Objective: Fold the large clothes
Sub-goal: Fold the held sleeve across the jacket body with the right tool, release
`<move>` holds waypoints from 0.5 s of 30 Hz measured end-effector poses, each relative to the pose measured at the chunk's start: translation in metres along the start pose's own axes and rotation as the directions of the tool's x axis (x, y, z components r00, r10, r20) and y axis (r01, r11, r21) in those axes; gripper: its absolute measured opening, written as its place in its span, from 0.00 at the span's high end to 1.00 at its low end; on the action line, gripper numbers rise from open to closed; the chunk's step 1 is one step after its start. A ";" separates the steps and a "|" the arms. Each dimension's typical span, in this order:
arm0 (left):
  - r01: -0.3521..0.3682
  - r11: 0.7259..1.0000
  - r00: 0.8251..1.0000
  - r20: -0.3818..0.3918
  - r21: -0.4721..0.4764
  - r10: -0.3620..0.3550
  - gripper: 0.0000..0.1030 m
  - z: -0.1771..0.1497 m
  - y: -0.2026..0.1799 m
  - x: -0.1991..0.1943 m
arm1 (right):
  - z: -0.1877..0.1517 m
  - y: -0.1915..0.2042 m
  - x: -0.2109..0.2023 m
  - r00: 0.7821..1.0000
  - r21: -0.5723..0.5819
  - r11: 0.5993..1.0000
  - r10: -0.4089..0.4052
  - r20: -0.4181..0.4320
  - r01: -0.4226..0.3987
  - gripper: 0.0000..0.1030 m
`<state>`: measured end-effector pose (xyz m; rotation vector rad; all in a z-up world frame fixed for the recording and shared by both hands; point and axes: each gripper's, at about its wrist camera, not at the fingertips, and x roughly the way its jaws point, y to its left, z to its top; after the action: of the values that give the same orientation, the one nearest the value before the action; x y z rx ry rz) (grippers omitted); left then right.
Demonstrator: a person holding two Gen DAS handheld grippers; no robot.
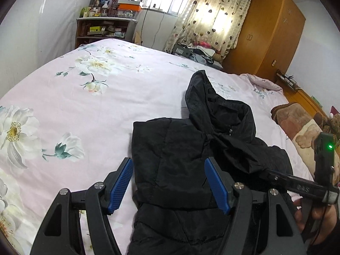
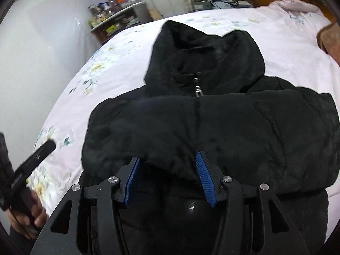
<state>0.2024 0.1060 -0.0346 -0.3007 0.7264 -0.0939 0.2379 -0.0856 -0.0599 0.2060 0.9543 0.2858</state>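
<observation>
Black hooded jacket lying partly folded on the pink floral bed.
Both jaws gape, gripping nothing: the left hand-held gripper hovers at the jacket's left edge, the right hand-held gripper over its folded hem.

Black jacket cut off at the bottom edge of the left wrist view, hem out of sight; lower part likewise lost behind the right gripper and the frame edge in the right wrist view. Left gripper's handle motion-blurred, lettering unreadable. Shelf clutter too small to identify. Brown blanket clipped by the right edge.
</observation>
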 end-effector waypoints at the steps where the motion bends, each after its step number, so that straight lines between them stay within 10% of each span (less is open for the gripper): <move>1: 0.001 1.000 1.000 -0.001 -0.004 -0.001 0.31 0.000 0.001 0.000 | -0.001 0.002 -0.007 1.000 -0.005 1.000 0.015 0.009 -0.015 0.49; 9: 0.002 1.000 1.000 -0.027 0.000 -0.002 0.31 -0.003 -0.005 0.013 | 0.012 -0.005 -0.021 0.990 0.037 0.997 0.068 0.124 -0.073 0.49; 15: 0.040 0.996 0.999 -0.038 0.075 -0.037 0.31 -0.012 -0.026 0.022 | 0.005 -0.027 0.048 0.999 0.073 0.997 -0.017 -0.039 0.019 0.50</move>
<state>0.2110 0.0742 -0.0492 -0.2409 0.7514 -0.1634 0.2726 -0.0952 -0.1018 0.2599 1.0048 0.2391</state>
